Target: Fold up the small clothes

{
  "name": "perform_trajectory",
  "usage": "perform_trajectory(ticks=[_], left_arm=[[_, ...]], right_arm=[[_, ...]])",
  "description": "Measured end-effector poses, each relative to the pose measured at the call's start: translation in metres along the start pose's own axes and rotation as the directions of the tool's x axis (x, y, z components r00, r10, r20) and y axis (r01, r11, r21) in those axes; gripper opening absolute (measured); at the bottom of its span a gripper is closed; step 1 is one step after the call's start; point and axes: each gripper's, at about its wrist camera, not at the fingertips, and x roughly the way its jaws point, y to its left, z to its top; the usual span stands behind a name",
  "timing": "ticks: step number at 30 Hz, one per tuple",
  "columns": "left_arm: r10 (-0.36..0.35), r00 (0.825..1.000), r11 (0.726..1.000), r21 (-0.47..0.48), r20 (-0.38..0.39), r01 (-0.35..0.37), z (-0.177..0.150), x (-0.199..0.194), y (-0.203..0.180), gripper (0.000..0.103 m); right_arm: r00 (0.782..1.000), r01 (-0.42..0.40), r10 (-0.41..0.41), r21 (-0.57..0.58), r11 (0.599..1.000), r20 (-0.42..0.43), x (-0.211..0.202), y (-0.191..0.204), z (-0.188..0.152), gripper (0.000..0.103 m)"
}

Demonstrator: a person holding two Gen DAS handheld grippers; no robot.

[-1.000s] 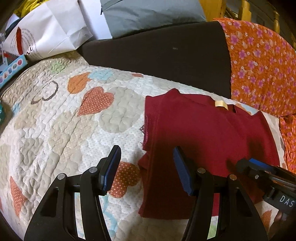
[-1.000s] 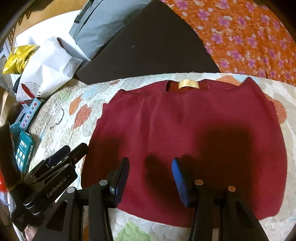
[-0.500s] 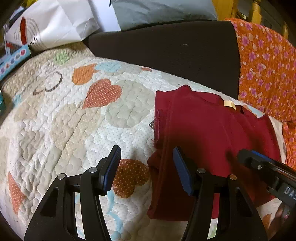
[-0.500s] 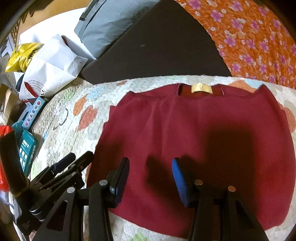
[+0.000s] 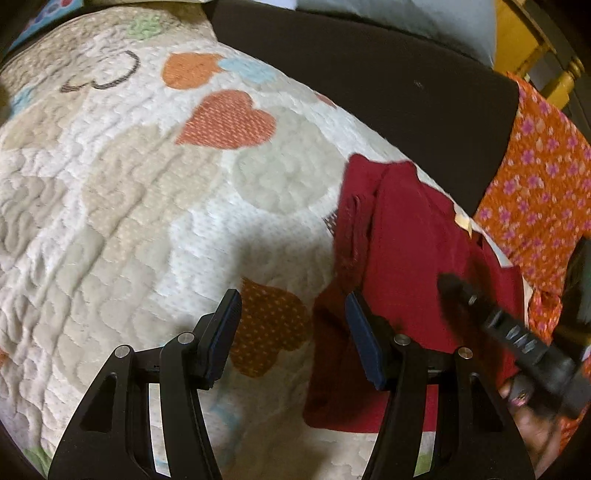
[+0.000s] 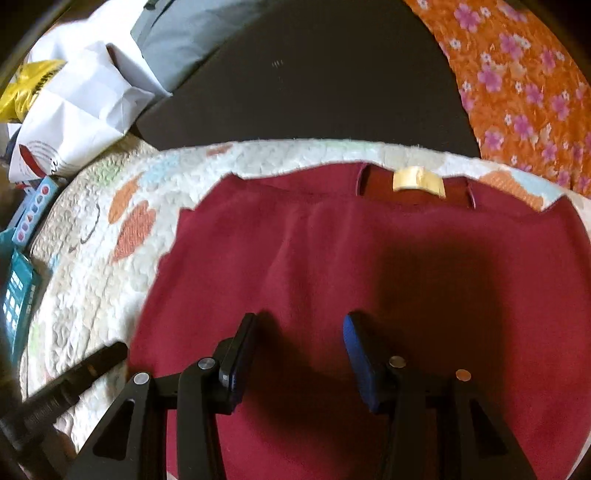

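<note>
Hovering with jaws spread wide and holding nothing, the left gripper (image 5: 291, 328) straddles the left edge of the dark red shirt (image 6: 369, 277), while the right gripper (image 6: 299, 350), equally open and empty, hangs over its middle. The shirt lies flat on a heart-patterned quilt (image 5: 129, 203). Only the right wrist view shows the white paper bag (image 6: 77, 118).

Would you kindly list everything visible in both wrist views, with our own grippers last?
Dark red small garment: one, flat on quilt, cream neck label at far edge.
Heart-patterned white quilt: one, beneath garment.
Black cushion: one, behind quilt.
Orange floral fabric: one, far right.
Grey pillow: one, far left.
White paper bag: one, left.
Teal boxes: left edge, count unclear.
Left gripper: open, over garment's left edge.
Right gripper: open, over garment.
</note>
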Motion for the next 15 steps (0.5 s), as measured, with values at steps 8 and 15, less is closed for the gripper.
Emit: perform_trajectory(ticks=[8, 15], left_arm=[[0.042, 0.999, 0.999, 0.005, -0.022, -0.042, -0.002, 0.009, 0.001, 0.059], [0.066, 0.997, 0.998, 0.005, -0.032, -0.066, -0.001, 0.016, 0.0, 0.059]], right_arm=[[0.986, -0.17, 0.169, 0.039, 0.985, 0.012, -0.003, 0.024, 0.038, 0.047], [0.986, -0.162, 0.163, 0.047, 0.986, -0.034, 0.01, 0.03, 0.037, 0.047]])
